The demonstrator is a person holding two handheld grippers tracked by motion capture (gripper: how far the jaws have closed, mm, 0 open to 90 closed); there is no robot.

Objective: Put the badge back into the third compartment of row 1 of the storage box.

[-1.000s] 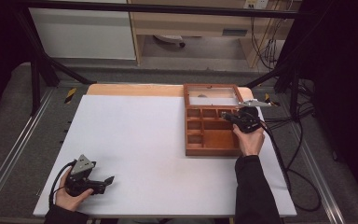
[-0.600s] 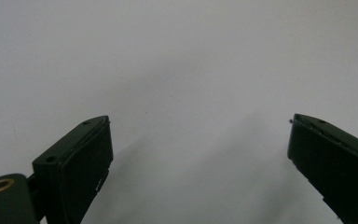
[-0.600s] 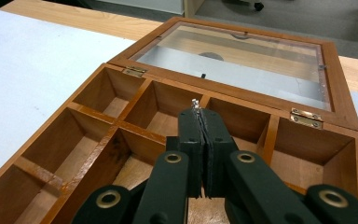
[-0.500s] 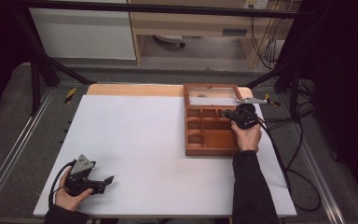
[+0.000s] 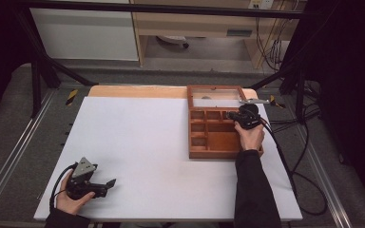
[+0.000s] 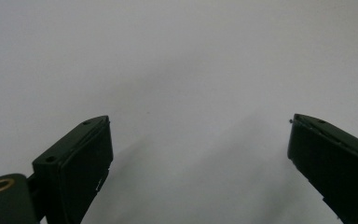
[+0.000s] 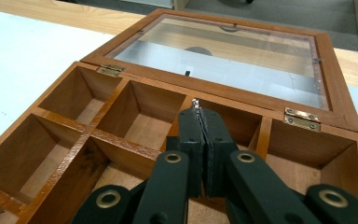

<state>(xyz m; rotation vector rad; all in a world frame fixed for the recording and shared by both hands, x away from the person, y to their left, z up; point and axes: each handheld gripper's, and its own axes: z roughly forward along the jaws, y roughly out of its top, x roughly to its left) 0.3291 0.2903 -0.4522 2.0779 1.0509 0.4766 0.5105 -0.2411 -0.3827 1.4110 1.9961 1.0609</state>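
Observation:
An open wooden box (image 5: 204, 153) with several compartments lies at the table's right, its glass lid (image 5: 216, 97) folded back flat. My right gripper (image 5: 230, 115) hovers over the box's back row, jaws shut and pointing left. In the right gripper view the shut right gripper (image 7: 200, 112) points at the back compartments (image 7: 140, 116) and the lid (image 7: 223, 51). A tiny silvery speck shows at its tips; I cannot tell what it is. My left gripper (image 5: 108, 186) rests at the near left on the white sheet, open. The left gripper (image 6: 200, 140) has nothing between its jaws.
The white sheet (image 5: 133, 142) covers most of the table, with a wooden strip (image 5: 133, 91) along the back. A silvery bar (image 5: 254, 100) lies right of the lid. Cables (image 5: 290, 156) trail off the right edge. A yellow-black tag (image 5: 71, 96) sits at the far left.
The right hand has shifted its gripper slightly toward the back row of the box, jaws still shut. The left gripper has stayed where it was.

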